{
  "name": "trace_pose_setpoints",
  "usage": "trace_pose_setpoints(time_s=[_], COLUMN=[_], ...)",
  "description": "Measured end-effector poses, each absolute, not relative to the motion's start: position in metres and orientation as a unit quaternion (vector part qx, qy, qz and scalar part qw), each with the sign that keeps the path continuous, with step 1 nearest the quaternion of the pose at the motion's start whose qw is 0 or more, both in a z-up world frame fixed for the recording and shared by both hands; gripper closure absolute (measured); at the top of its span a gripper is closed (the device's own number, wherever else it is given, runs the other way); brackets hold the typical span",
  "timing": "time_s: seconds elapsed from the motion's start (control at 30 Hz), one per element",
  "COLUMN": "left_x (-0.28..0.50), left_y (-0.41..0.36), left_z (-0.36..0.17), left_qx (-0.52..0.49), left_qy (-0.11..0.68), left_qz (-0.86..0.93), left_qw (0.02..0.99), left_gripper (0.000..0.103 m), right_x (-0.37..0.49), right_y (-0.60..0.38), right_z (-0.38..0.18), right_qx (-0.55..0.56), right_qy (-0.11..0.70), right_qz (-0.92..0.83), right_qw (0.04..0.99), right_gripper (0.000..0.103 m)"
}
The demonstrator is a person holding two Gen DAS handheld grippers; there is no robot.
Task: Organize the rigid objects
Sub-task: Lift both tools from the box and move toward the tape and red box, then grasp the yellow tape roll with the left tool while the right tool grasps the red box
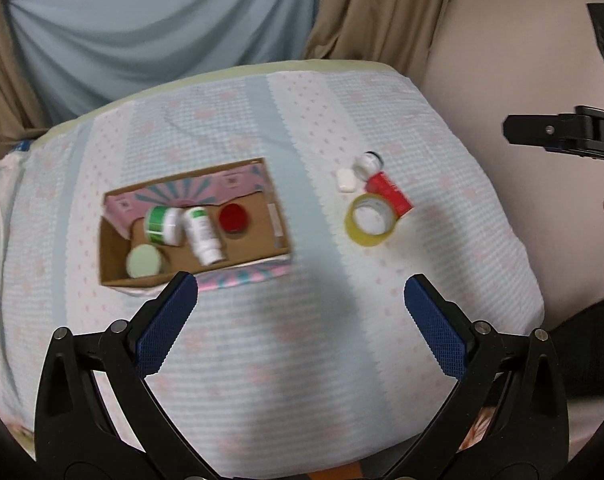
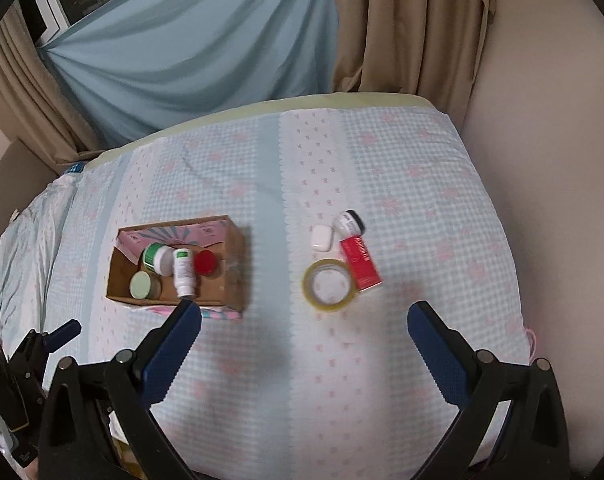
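A cardboard box [image 2: 233,268] sits on the bed [image 2: 402,360], left of centre. Inside it, a lidded jar [image 2: 140,285] stands at the near left, a wide tub [image 2: 157,259] lies tipped behind it, a bottle [image 2: 183,272] lies beside the tub, and a capped jar [image 2: 205,263] stands to the right. Well apart on the right, a tape roll [image 2: 329,285] lies nearest, touching a small carton [image 2: 361,266]; a small case [image 2: 322,237] and another jar [image 2: 350,222] lie behind.
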State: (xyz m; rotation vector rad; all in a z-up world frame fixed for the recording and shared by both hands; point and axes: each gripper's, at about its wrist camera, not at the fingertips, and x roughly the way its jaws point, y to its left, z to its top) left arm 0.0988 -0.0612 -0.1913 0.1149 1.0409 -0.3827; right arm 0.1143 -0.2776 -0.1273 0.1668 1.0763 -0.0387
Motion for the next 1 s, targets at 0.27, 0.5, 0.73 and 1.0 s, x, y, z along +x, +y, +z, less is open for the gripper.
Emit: trace_pose_setpoints(time_s=[0.27, 0.5, 0.73, 1.0], left_x=[0.112, 0.142, 0.19, 0.208], left_y=[-0.147, -0.197, -0.229, -0.247], left_z=[-0.239, -0.326, -0.418, -0.478], left_qx=[0.043, 0.063, 0.102, 0.117], left_qy=[0.525, 0.56, 0.577, 0.575], left_qz=[-0.166, -0.178, -0.188, -0.218], left_qw=[0.834, 0.807, 0.788, 0.78], left_gripper=[0.0, 0.0, 0.0, 0.0], right_x=[0.154, 0.196, 0.247, 0.287], right_y=[-0.349, -0.376, -0.387, -0.371], right_z=[-0.173, -0.247, -0.333, -0.405], right_qx=[0.048, 0.04, 0.061, 0.064], right_qy=[0.552, 0.592, 0.627, 0.65], right_qz=[0.021, 0.036, 0.044, 0.063], right_qw=[0.832, 0.804, 0.775, 0.755], right_gripper=[0.0, 0.0, 0.0, 0.006])
